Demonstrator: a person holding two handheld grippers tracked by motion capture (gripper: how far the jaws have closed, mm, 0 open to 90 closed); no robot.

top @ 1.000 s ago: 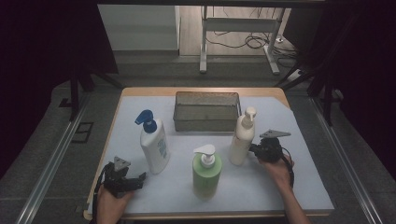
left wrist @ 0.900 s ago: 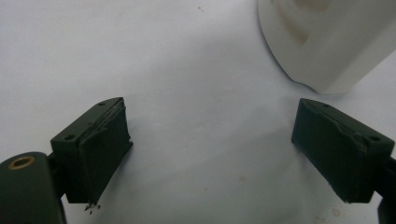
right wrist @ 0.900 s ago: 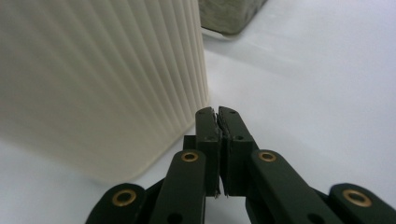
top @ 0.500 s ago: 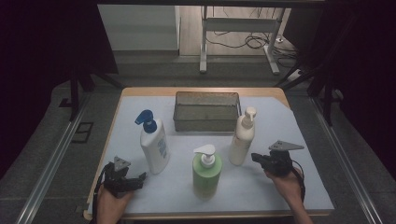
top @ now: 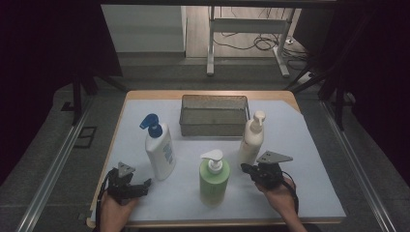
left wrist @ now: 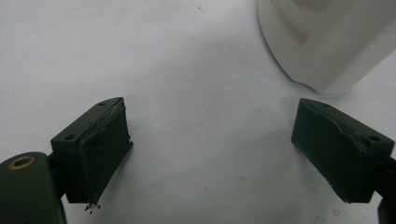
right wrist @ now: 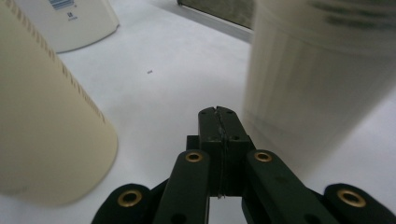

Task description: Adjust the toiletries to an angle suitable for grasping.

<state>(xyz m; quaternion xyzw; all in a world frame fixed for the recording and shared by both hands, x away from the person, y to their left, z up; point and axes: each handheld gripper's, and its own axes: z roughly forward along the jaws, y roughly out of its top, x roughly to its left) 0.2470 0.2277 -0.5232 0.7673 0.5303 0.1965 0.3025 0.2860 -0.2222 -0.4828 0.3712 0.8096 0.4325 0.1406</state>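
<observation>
Three pump bottles stand on the white mat: a white bottle with a blue pump [top: 160, 152], a green bottle with a white pump [top: 212, 179] and a cream bottle [top: 252, 137]. My left gripper [top: 144, 184] lies at the front left, just in front of the white bottle. Its jaws [left wrist: 212, 116] stand wide open with nothing between them, and the white bottle's base [left wrist: 322, 42] shows beyond. My right gripper [top: 244, 168] is shut and empty. It points left at the gap between the green bottle [right wrist: 42, 126] and the cream bottle [right wrist: 317, 84], with the tips [right wrist: 218, 112] pressed together.
A grey mesh basket [top: 213, 126] sits at the back middle of the mat and looks empty. The wooden table's edge [top: 208, 94] runs behind it. Dark floor, metal rails and a desk frame lie beyond the table.
My right gripper has moved from beside the cream bottle's right side toward the front and left, and now points at the gap between the cream and green bottles. The left gripper has stayed still.
</observation>
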